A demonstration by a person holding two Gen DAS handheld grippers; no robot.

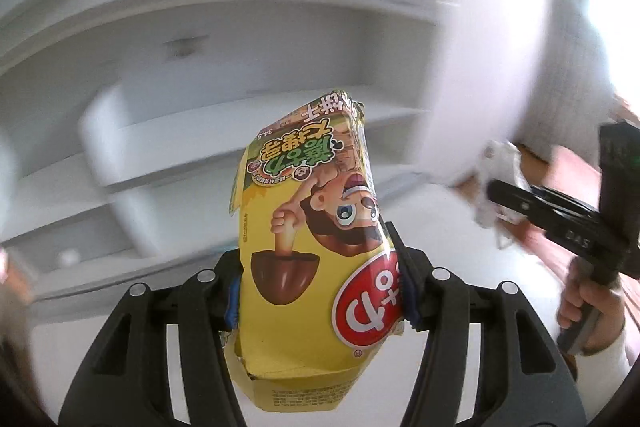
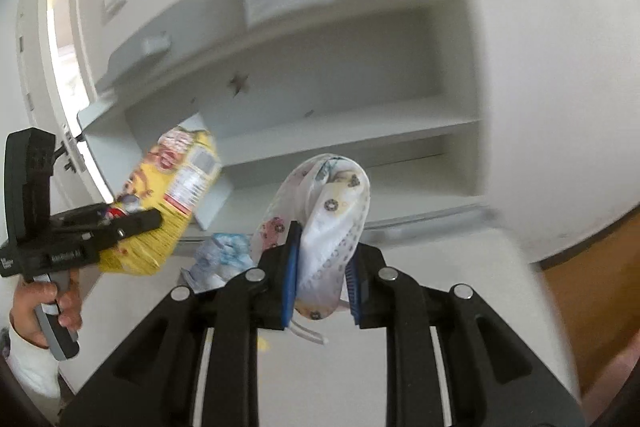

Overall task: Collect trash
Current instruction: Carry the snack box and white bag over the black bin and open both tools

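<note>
Both grippers loaded with trash, up in front of the white shelf unit [image 2: 360,115]

My left gripper [image 1: 320,291] is clamped on a crumpled yellow snack box [image 1: 308,251], pads pressing both sides: cartoon kid's face, a chocolate mushroom and a red oval logo with white lettering (the print is upside down here and I can't read it, only "34.5" near the top). My right gripper [image 2: 320,279] is squeezed nearly closed on a white patterned wrapper [image 2: 332,211], little flower prints, no legible text. A crinkled blue-white packet [image 2: 220,259] lies on the white tabletop [image 2: 460,307] just below.
</note>
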